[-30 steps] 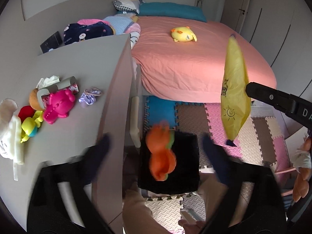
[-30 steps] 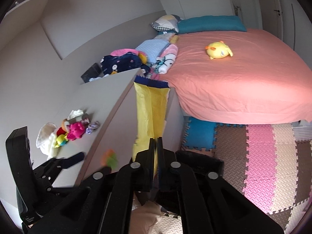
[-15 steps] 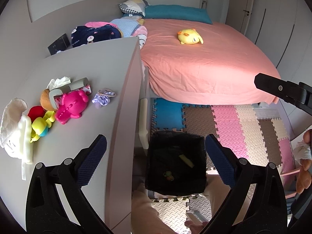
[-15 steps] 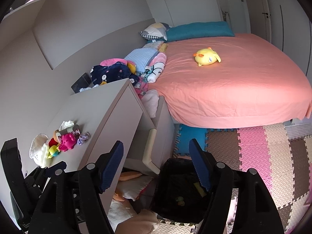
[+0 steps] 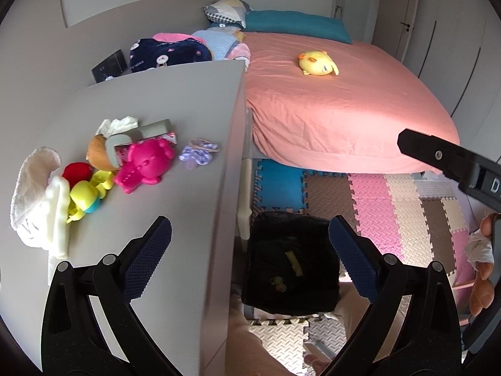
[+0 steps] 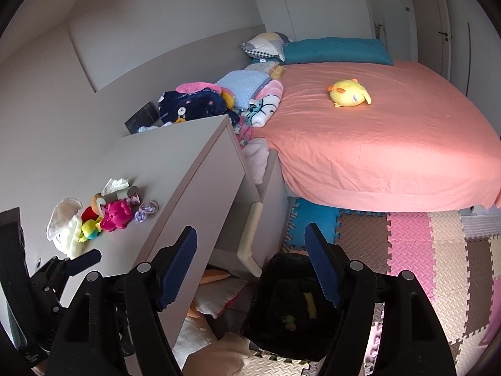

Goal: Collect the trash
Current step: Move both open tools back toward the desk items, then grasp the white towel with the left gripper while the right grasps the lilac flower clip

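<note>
1. Both tools are released: the left tool (image 5: pixel 250 247) and the right tool (image 6: pixel 250 266) are seen spread wide with nothing between the pads.
2. A black-lined trash bin (image 5: pixel 292 269) stands on the floor mats just right of the surface (image 5: pixel 150 109), with a yellow wrapper (image 5: pixel 294 260) and a small scrap inside.
3. A crumpled white tissue (image 5: pixel 117 123) is judged the likely next trash; it lies far-left of the left tool, beside the pink toy (image 5: pixel 145 164).
4. The left tool is the nearer one.
</note>
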